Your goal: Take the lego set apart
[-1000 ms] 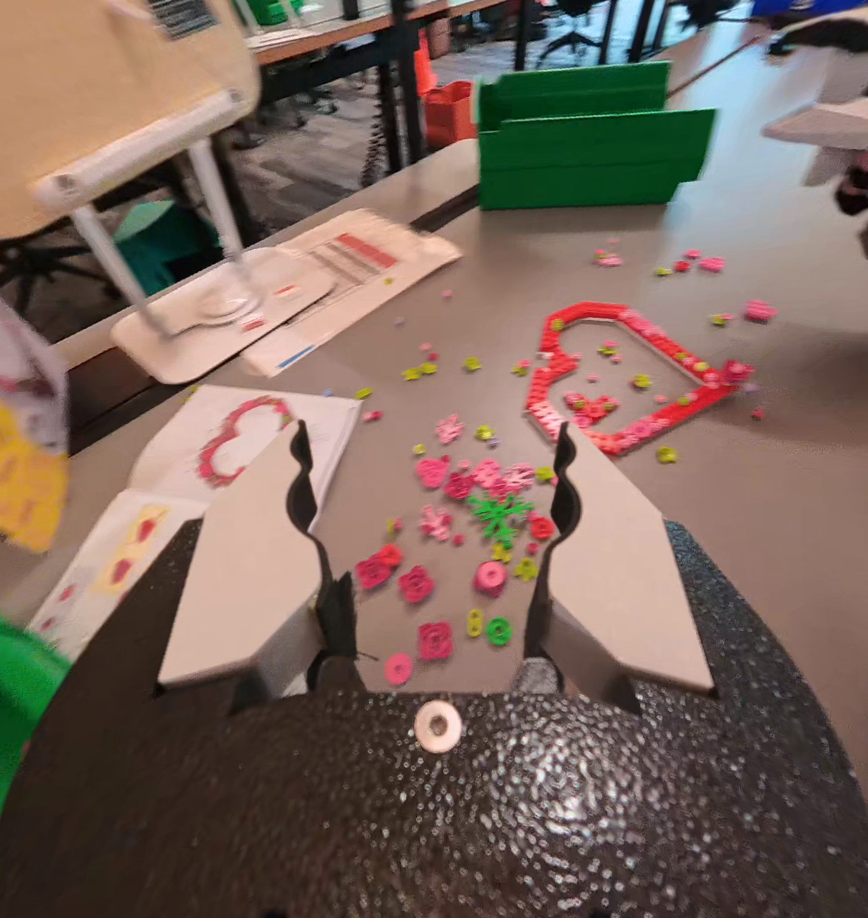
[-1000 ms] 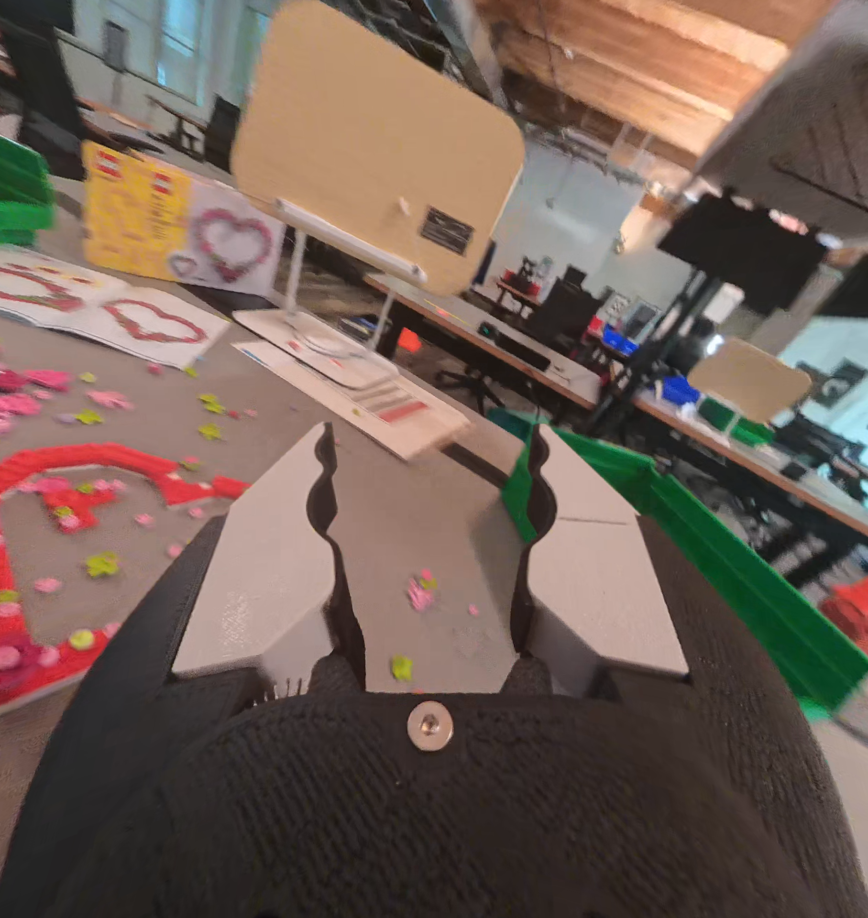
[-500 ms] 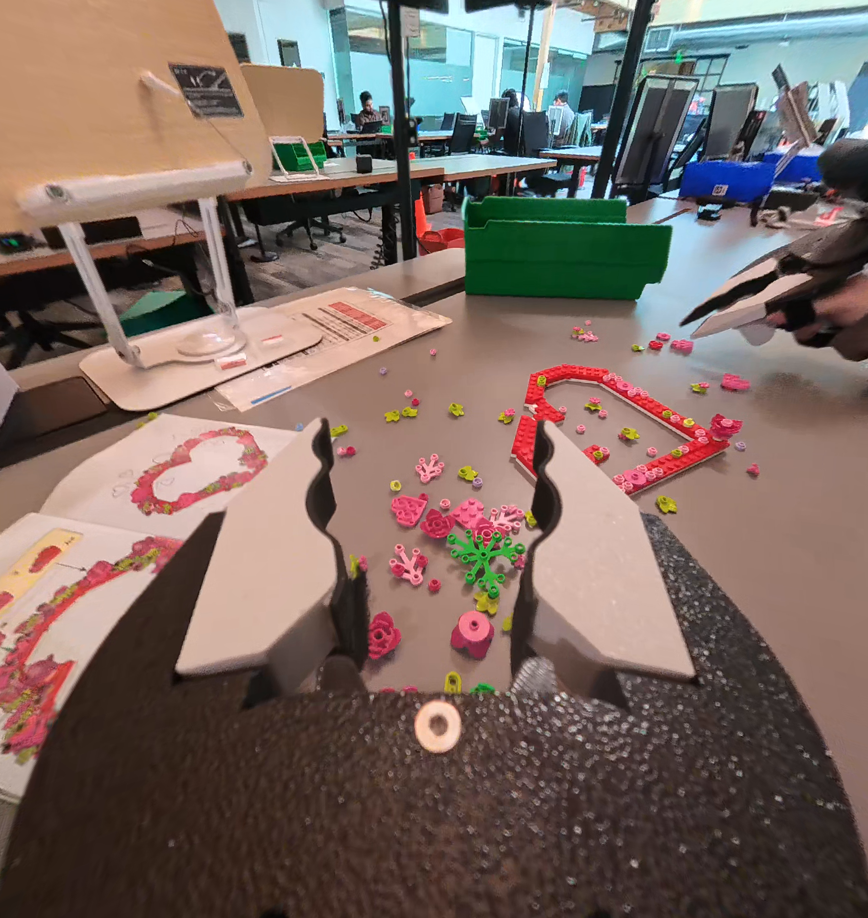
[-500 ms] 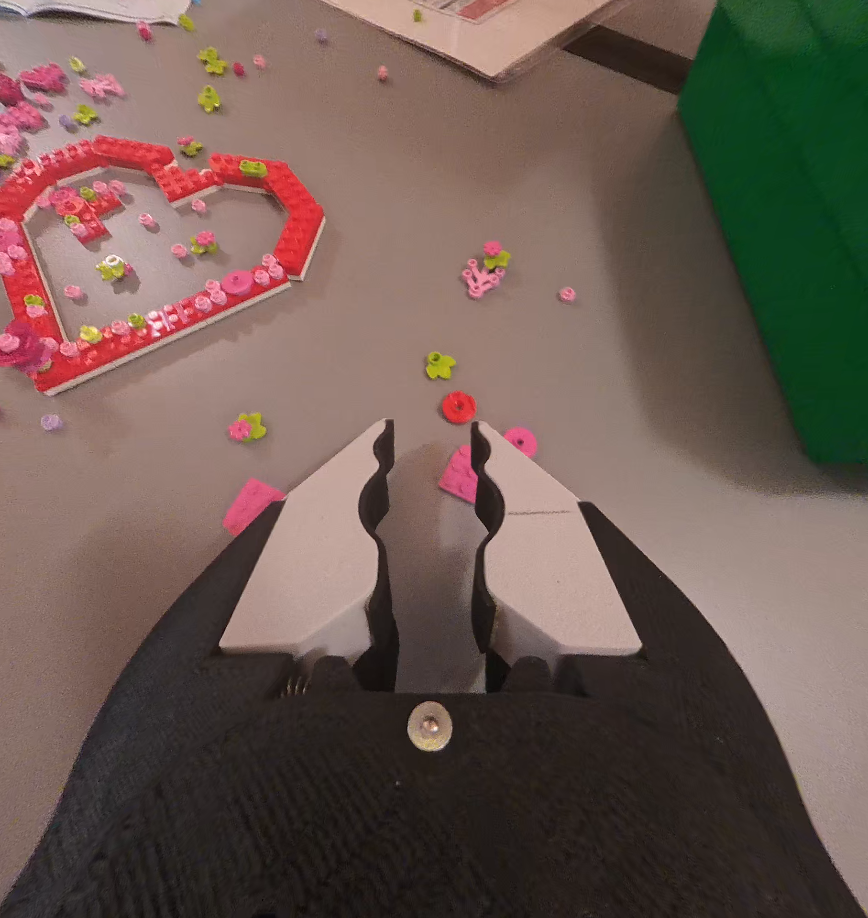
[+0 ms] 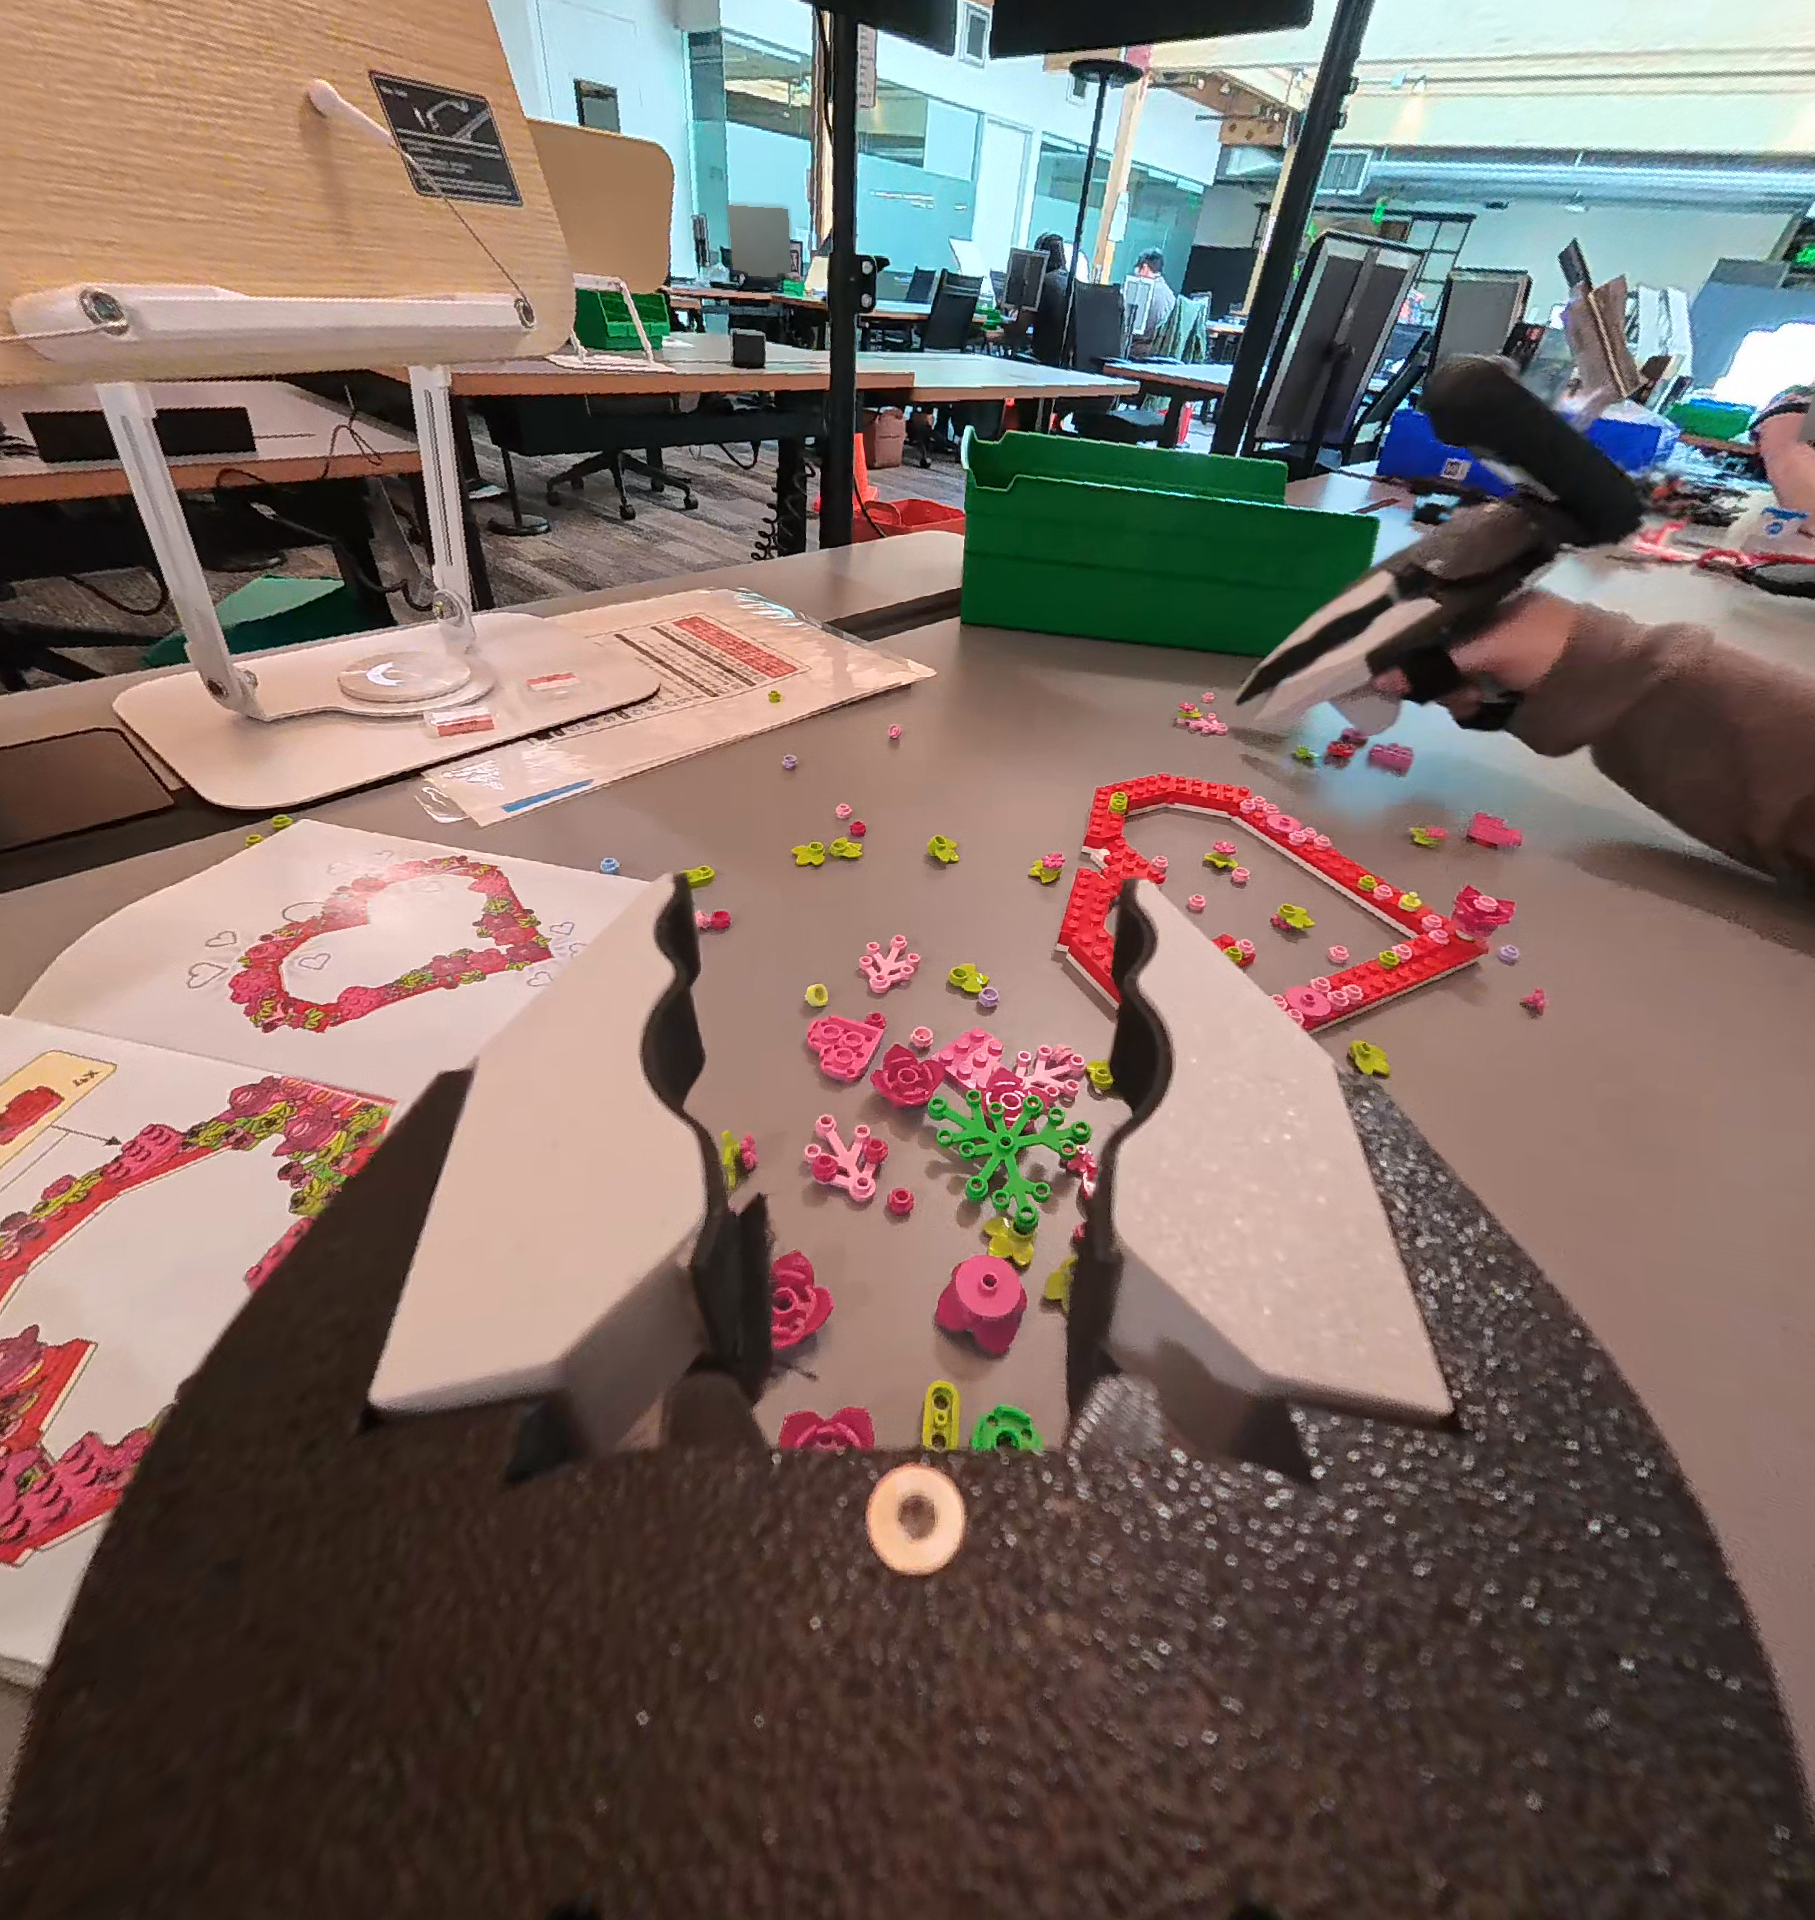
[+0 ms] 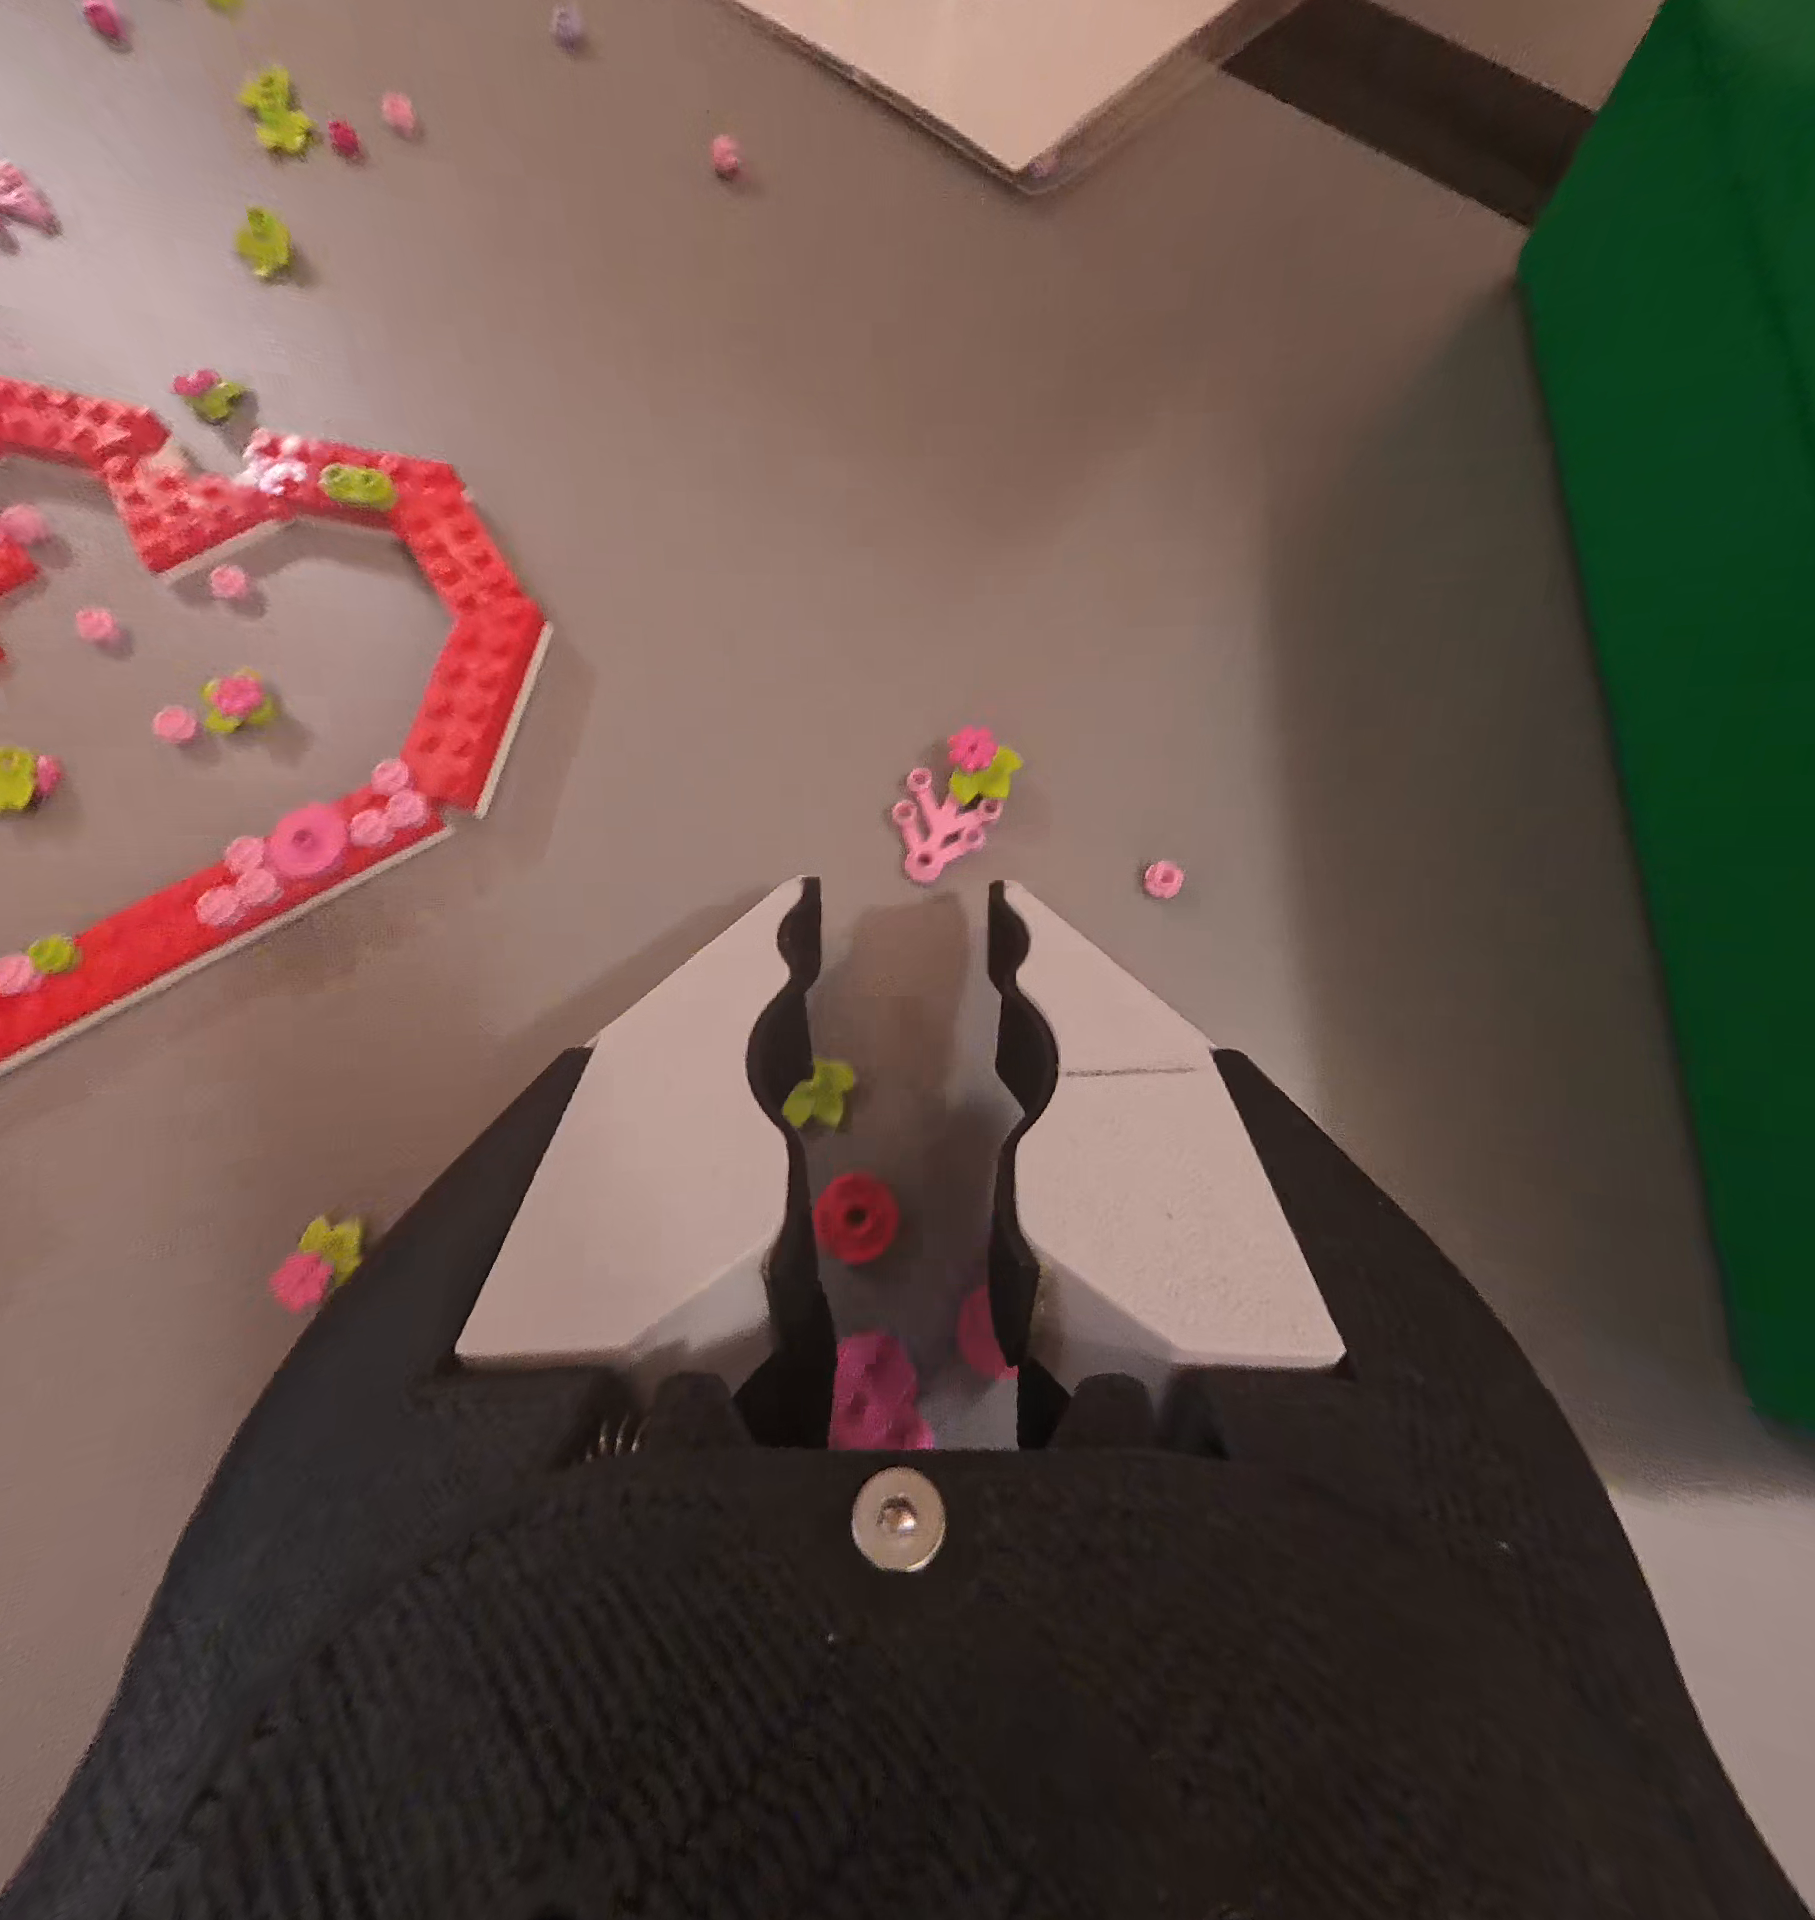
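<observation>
The red heart-shaped lego frame (image 5: 1173, 805) lies flat on the grey table, with small pink and lime pieces still on it. It also shows in the right wrist view (image 6: 467, 644). My left gripper (image 5: 903, 904) is open and empty, above loose pink flowers and a green plant piece (image 5: 1007, 1138). My right gripper (image 6: 903, 894) is narrowly open and empty, low over the table beyond the frame. A pink branch piece (image 6: 939, 826) lies just past its tips. A red round stud (image 6: 856, 1216) and a lime leaf (image 6: 820, 1091) lie on the table between its fingers.
A green bin (image 5: 1163, 561) stands at the back; in the right wrist view the bin (image 6: 1713, 727) is close on the right. An open instruction booklet (image 5: 259, 987) lies at left. A white stand base (image 5: 363, 696) and a plastic sleeve (image 5: 695, 675) lie behind. About 40 cm separates my left fingertips from my right. About 11 cm separates my left fingertips from the green plant piece (image 5: 1007, 1138).
My right gripper tipped down to the table, narrowed its jaws and moved forward over the loose pieces. My left gripper levelled up from looking down at the table and has since stayed nearly still.
</observation>
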A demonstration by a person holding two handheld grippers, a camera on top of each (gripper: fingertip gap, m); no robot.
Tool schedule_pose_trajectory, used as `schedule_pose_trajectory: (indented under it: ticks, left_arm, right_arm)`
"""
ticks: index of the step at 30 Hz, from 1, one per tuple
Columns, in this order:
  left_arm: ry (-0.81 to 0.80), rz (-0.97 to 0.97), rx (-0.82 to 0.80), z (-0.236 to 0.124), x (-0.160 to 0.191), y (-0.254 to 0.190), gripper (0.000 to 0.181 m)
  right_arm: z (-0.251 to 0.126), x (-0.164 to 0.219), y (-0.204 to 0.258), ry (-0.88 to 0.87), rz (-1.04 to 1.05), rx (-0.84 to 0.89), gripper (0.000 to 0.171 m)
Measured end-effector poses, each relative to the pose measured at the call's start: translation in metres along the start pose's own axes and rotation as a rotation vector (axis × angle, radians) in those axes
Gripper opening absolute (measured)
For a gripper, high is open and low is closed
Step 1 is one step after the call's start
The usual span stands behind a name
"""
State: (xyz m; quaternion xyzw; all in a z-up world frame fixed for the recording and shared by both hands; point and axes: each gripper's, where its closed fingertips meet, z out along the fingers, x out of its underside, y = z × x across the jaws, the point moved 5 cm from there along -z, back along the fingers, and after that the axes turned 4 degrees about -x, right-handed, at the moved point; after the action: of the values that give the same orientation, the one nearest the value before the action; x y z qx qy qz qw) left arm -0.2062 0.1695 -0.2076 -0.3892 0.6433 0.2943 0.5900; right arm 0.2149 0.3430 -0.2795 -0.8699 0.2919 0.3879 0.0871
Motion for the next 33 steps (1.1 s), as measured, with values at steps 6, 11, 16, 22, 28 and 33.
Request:
schedule_pose_trajectory:
  ticks: [6,11,16,22,28,33]
  left_arm:
    - [0.022,0.018,0.014,0.004,0.004,-0.005,0.077]
    - [0.024,0.034,0.089,0.011,0.003,-0.023,0.062]
    - [0.061,0.12,0.188,0.026,-0.003,-0.057,0.04]
    - [0.09,0.302,0.162,0.034,-0.003,-0.075,0.027]
    - [0.073,0.322,0.025,0.017,-0.008,-0.051,0.021]
    - [0.059,0.262,-0.041,-0.003,-0.013,-0.03,0.013]
  right_arm:
    - [0.023,-0.01,-0.008,0.049,0.071,-0.008,0.026]
    - [0.024,-0.03,0.019,0.014,-0.099,-0.008,0.007]
    - [0.029,-0.088,0.117,-0.086,-0.554,-0.007,0.003]
    - [0.057,-0.134,0.23,-0.2,-0.865,-0.119,0.003]
    - [0.078,-0.158,0.296,-0.266,-0.962,-0.195,0.003]
    - [0.088,-0.168,0.321,-0.295,-0.983,-0.192,0.003]
